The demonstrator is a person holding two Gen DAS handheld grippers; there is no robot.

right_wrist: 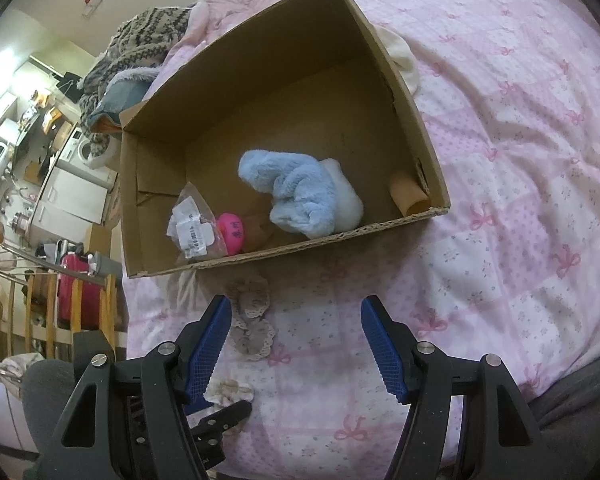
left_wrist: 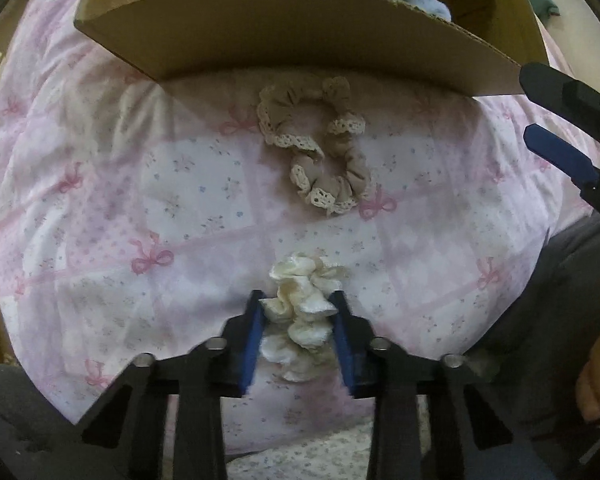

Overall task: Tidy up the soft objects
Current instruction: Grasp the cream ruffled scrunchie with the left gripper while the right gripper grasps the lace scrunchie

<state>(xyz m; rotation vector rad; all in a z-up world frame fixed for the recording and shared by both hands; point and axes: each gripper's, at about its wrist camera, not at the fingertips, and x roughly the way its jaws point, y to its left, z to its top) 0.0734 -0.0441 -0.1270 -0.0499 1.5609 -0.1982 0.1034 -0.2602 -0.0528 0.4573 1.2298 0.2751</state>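
My left gripper (left_wrist: pixel 299 300) is shut on a cream satin scrunchie (left_wrist: pixel 300 320), low over the pink quilt (left_wrist: pixel 100 200). A beige lace-trimmed scrunchie (left_wrist: pixel 316 152) lies on the quilt just beyond, in front of the cardboard box (left_wrist: pixel 300 36). My right gripper (right_wrist: pixel 296 312) is open and empty above the quilt, short of the box (right_wrist: pixel 408 96); its fingers also show in the left wrist view (left_wrist: pixel 560 152). The beige scrunchie (right_wrist: pixel 252 320) lies by its left finger. The cream scrunchie (right_wrist: pixel 232 390) shows lower left.
The box holds a light blue plush cloth (right_wrist: pixel 296 192), a pink ball (right_wrist: pixel 232 232), a clear plastic packet (right_wrist: pixel 192 224) and a tan roll (right_wrist: pixel 408 196). A patterned blanket (right_wrist: pixel 140 40) lies behind the box. The bed's left edge drops to a cluttered room.
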